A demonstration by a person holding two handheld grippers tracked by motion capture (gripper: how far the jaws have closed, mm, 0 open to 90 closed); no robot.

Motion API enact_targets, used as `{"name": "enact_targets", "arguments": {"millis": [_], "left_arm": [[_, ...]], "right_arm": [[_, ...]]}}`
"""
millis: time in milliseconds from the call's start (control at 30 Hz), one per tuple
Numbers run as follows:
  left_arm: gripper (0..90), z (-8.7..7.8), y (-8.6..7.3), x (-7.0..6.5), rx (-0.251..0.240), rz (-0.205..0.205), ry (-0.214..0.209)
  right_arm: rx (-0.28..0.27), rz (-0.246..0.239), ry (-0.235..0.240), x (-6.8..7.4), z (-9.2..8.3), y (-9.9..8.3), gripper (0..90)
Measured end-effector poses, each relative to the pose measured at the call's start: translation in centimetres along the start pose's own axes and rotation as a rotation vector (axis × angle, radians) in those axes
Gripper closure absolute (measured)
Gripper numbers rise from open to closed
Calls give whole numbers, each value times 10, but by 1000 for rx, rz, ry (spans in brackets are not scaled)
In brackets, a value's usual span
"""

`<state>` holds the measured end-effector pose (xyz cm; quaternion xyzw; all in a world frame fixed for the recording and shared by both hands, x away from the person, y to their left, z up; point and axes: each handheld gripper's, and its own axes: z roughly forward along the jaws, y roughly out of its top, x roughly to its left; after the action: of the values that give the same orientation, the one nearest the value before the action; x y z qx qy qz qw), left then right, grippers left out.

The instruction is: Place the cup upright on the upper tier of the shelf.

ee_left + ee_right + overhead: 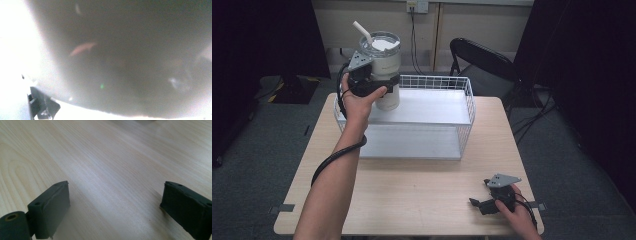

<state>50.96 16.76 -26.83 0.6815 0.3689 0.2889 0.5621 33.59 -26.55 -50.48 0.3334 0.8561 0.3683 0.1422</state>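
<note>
high view: left gripper (379, 90) clamped on white lidded tumbler with straw (384, 70), above white wire basket (464, 107). slip risk: smooth wall, top-heavy. right gripper (113, 207) jaws wide, idle on pale wooden table (105, 157).

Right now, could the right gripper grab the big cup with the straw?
Probably not from there. The right gripper rests open at the table's near right corner, while the cup is held up by the left gripper over the wire basket.

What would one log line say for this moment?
left tool: holds white lidded tumbler with straw above white wire basket | right tool: open, on wooden table
</note>
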Motion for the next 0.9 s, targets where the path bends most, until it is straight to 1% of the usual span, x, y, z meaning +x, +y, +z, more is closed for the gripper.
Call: {"name": "enact_targets", "arguments": {"millis": [67, 133, 233, 333, 400, 500, 600, 733, 767, 867, 900], "left_arm": [[94, 0, -1, 0, 7, 4, -1], [92, -1, -2, 0, 13, -14, -2], [89, -2, -3, 0, 21, -15, 1], [87, -3, -4, 0, 23, -27, 1], [86, -3, -4, 0, 39, -20, 3], [82, -4, -6, 1, 50, -35, -4], [86, -7, -8, 1, 56, -23, -3], [87, -9, -10, 1, 63, -25, -6], [89, -10, -11, 1, 83, -9, -3], [96, -12, -13, 2, 91, -10, -7], [102, -16, -16, 1, 105, -3, -6]], "right_arm": [[0, 0, 0, 0, 0, 0, 76], [0, 0, 0, 0, 0, 0, 76], [0, -1, 0, 0, 0, 0, 76], [0, 0, 0, 0, 0, 0, 76], [0, 0, 0, 0, 0, 0, 76], [0, -1, 0, 0, 0, 0, 76], [-1, -1, -1, 0, 0, 0, 76], [-1, -1, -1, 0, 0, 0, 76], [-1, -1, -1, 0, 0, 0, 77], [-1, 0, 0, 0, 0, 0, 77], [-1, 0, 1, 0, 0, 0, 77]]}}
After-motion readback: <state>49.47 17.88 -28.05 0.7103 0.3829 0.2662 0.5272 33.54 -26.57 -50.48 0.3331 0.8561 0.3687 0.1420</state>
